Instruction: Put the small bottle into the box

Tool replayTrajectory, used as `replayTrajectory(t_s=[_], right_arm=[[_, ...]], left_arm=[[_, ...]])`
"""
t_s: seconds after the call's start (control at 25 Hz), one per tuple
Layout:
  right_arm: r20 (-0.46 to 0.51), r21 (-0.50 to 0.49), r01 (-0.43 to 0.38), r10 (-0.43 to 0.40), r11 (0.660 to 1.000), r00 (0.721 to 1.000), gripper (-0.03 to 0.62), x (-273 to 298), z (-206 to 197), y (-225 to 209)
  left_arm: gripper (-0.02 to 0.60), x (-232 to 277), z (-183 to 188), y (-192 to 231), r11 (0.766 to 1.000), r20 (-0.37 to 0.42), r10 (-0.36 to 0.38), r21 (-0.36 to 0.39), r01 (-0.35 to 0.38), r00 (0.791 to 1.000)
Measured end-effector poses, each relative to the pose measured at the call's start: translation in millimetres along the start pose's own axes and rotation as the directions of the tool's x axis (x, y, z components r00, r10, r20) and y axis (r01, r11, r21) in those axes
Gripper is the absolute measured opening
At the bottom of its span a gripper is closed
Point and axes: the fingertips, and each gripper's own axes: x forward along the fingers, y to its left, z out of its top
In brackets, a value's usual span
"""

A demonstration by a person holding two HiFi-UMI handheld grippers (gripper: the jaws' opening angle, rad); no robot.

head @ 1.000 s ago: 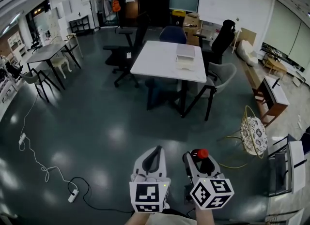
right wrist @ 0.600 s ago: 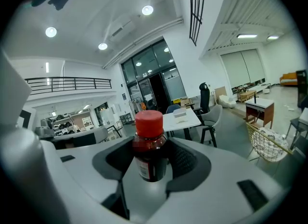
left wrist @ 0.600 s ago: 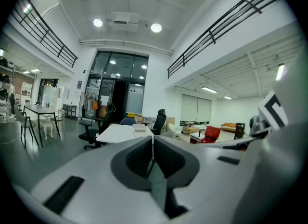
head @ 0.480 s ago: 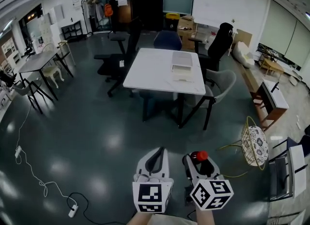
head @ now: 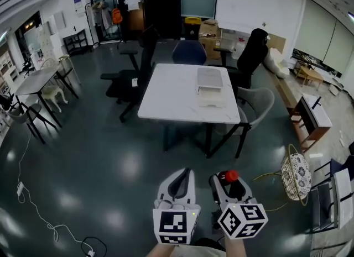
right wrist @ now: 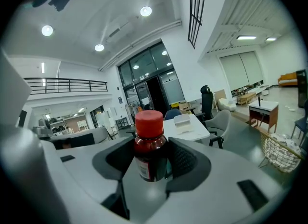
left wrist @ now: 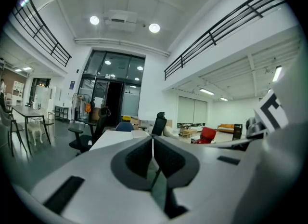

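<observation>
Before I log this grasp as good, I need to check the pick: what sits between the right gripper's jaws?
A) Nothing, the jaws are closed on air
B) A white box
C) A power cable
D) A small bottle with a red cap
D: the right gripper view shows the right gripper shut on the small bottle, which stands upright between the jaws with its red cap above them.

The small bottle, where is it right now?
The small bottle stands upright between the jaws of the right tool, low and right of centre in the head view, beside the left tool.
</observation>
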Motion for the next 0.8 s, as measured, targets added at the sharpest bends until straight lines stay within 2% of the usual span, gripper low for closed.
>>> replayTrajectory(t_s=[0.48,0.8], right_arm=[[-0.047,0.013,0.041,-0.04,0.999,0.998,0.229,61,-2,-22],[-0.062,0.012,0.022,-0.022,1.0,0.998,0.229,110,15,-51]], left_arm=[[0.02,60,-11,27,1.0,-0.045,-0.017,-0.016,0.016,0.999],[0.02,116,-8,36,1.0,-0.055,0.005,-0.018,-0.006,0.998]])
